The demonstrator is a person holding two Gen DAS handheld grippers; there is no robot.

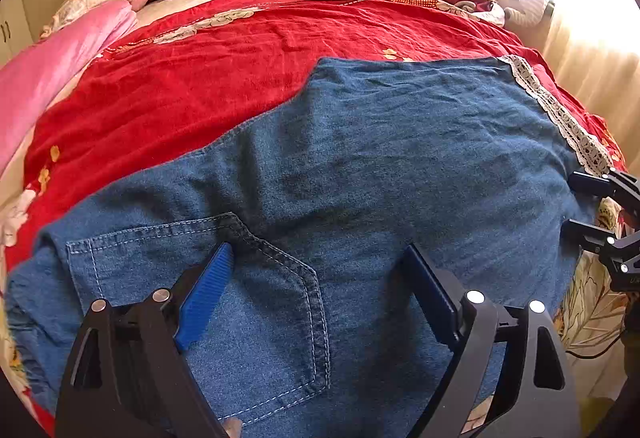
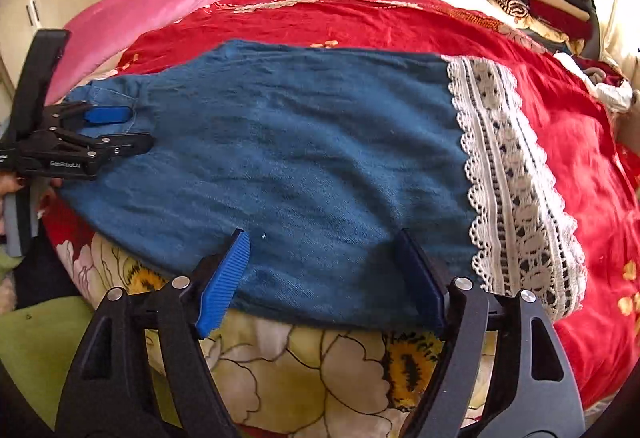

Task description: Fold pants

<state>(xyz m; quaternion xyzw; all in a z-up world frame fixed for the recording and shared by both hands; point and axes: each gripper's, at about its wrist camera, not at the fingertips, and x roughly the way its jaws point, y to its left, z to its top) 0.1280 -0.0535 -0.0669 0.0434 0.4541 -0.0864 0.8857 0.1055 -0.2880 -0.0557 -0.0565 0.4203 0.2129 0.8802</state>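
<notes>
No containers in view. Folded denim pants point(image 2: 304, 166) lie flat on red bedspread point(image 2: 460, 34), lace hem point(image 2: 516, 178) at right. Left gripper point(image 1: 320, 270) wide, empty, above back pocket point(image 1: 224, 298). Right gripper point(image 2: 324, 258) wide, empty, over pants' near edge.

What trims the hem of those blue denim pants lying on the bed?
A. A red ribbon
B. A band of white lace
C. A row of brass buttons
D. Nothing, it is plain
B: a band of white lace runs along the leg end of the blue denim pants, which lie spread on the red floral bedspread; the left wrist view shows the same trim at the pants' right edge.
</notes>
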